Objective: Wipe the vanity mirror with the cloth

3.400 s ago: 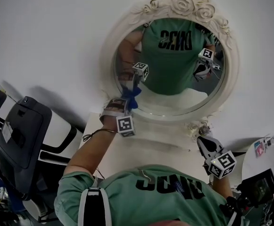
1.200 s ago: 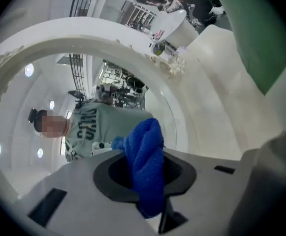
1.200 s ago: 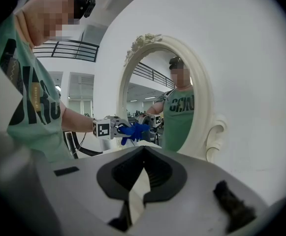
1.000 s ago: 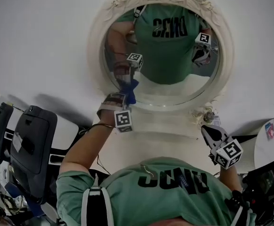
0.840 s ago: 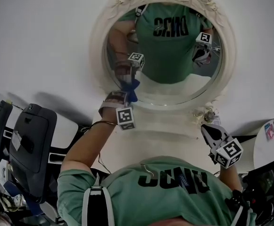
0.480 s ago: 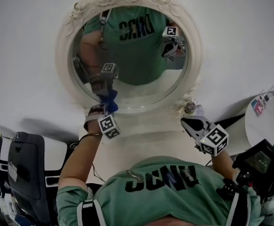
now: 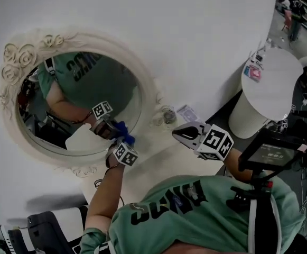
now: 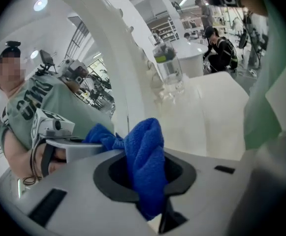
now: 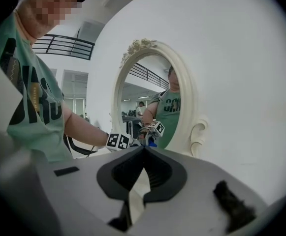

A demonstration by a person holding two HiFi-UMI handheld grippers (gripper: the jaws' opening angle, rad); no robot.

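Observation:
The oval vanity mirror (image 7: 76, 107) in its cream rose-carved frame (image 7: 26, 52) leans against the white wall at the left of the head view. My left gripper (image 7: 120, 138) is shut on a blue cloth (image 7: 124, 132), which is pressed against the glass near the lower rim. In the left gripper view the cloth (image 8: 143, 149) bunches out of the left gripper (image 8: 146, 181), with the mirror glass (image 8: 79, 102) just beyond it. My right gripper (image 7: 178, 134) hangs shut and empty over the tabletop, apart from the mirror. The right gripper (image 9: 143, 150) view shows the mirror (image 9: 155, 102) ahead.
A small glass jar (image 7: 167, 115) and a card (image 7: 187, 112) sit on the white tabletop (image 7: 158, 168) by the mirror's foot. A round white side table (image 7: 267, 81) stands at the right. A black chair (image 7: 39, 234) is at the lower left, and a screen device (image 7: 269, 153) is near my right arm.
The head view has swung, so the mirror now lies at the left and tilted. The left gripper keeps the cloth against the glass near the lower rim. The right gripper stays off the mirror.

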